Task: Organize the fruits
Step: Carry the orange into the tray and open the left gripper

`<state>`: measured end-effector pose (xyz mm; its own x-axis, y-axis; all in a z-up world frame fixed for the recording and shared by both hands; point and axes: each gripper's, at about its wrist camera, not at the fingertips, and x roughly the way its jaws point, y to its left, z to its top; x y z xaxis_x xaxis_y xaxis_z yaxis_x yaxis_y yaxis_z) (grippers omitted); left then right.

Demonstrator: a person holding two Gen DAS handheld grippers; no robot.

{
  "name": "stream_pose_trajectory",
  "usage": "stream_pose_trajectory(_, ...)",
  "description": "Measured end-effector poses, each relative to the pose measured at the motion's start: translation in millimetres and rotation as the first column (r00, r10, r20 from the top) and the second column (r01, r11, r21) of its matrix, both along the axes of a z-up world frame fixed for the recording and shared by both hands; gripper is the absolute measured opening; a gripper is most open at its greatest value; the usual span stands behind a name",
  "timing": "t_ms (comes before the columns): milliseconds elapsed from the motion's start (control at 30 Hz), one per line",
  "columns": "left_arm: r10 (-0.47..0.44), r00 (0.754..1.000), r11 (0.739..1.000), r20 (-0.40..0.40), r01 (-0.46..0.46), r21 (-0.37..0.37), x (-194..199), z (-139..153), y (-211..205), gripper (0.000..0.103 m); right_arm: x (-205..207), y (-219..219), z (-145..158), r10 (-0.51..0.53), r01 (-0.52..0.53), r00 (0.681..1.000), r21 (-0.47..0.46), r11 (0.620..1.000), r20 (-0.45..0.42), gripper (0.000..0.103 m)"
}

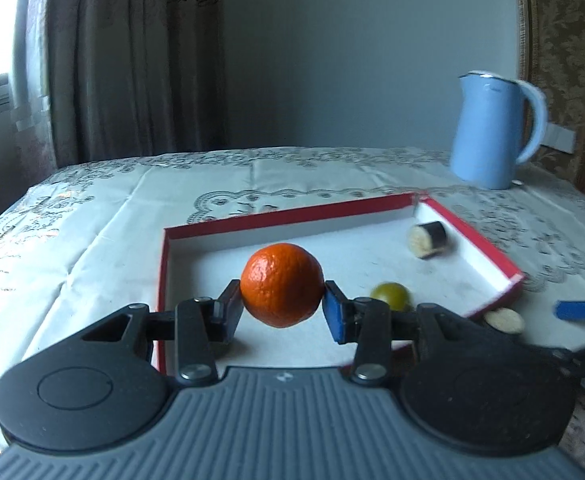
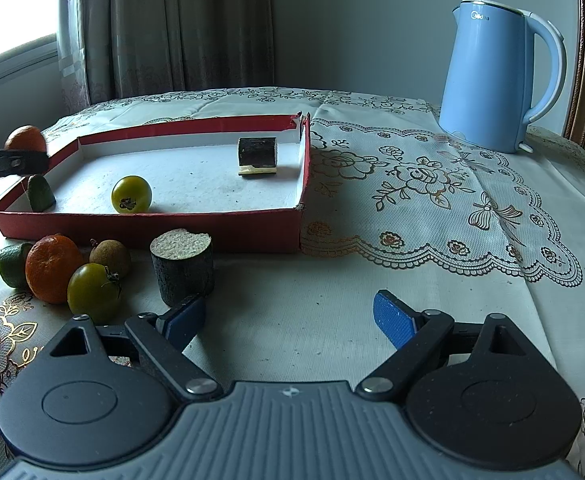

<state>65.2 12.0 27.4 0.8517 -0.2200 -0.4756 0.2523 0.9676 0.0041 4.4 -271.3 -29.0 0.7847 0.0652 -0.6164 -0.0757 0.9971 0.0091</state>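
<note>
My left gripper [image 1: 282, 308] is shut on an orange tangerine [image 1: 281, 285] and holds it above the near left part of the red tray [image 1: 292, 214]. In the tray lie a green tomato [image 1: 390, 295] and a dark cut piece [image 1: 428, 239]. In the right wrist view the tray [image 2: 144, 230] also holds a green piece [image 2: 40, 193] in its left corner. My right gripper [image 2: 288, 320] is open and empty above the cloth. In front of the tray lie a dark cut piece [image 2: 182, 268], a tangerine [image 2: 52, 268], a green tomato [image 2: 94, 292], a brown fruit [image 2: 110, 256] and a lime [image 2: 12, 264].
A blue kettle [image 2: 496, 76] stands at the back right of the table. The table has a white patterned cloth [image 2: 412, 200]. Curtains [image 2: 172, 28] and a window hang behind the table's far edge.
</note>
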Motion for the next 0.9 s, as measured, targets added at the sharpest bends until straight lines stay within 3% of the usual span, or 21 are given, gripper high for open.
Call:
stream_pose_trajectory(300, 0.133, 0.99, 0.991, -0.055, -0.133, -0.001, 56, -13, 2, 0.039, 0, 0, 0, 0.0, 0.0, 1.0, 0.0, 1.0, 0.0, 0.092)
stream_pose_trajectory(900, 0.195, 0.97, 0.981, -0.146, -0.193, 0.027, 92, -34, 2, 0.039, 0, 0, 0, 0.001, -0.001, 1.0, 0.0, 1.0, -0.001, 0.092)
